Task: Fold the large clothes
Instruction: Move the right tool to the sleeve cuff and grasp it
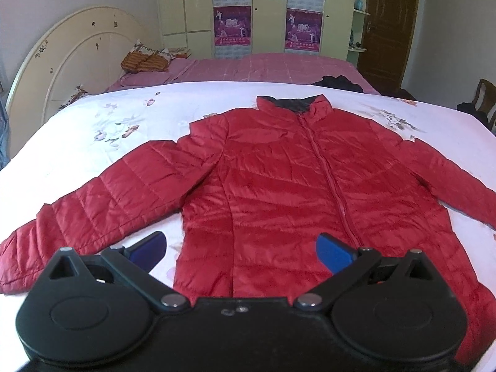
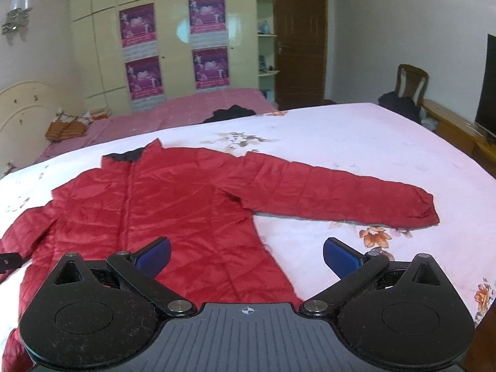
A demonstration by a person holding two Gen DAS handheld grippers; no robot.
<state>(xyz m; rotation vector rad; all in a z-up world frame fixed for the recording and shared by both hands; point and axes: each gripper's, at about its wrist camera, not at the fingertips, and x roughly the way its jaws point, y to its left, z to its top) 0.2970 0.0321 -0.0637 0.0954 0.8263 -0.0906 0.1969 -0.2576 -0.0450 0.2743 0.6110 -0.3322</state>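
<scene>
Red puffer jacket (image 1: pixel 279 186) is lying flat, zipped, front up on the floral bedspread (image 2: pixel 356 142), both sleeves spread out. Left gripper (image 1: pixel 241 252) is hovering w/ jaws wide over the hem, holding nothing; right gripper (image 2: pixel 246 257) likewise, wide & empty near the hem's right corner. Risk, imo: slick quilted nylon is prob. slipping from a shallow pinch, or pads are catching the bedspread too, dragging it into the fold.

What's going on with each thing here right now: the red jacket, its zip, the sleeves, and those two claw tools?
Red jacket: spread flat on the bed, front up, unfolded.
Zip: closed up to the collar.
Sleeves: both stretched out sideways.
Left gripper: open, holding nothing, above the hem.
Right gripper: open, holding nothing, above the hem.
Brown door: shut.
</scene>
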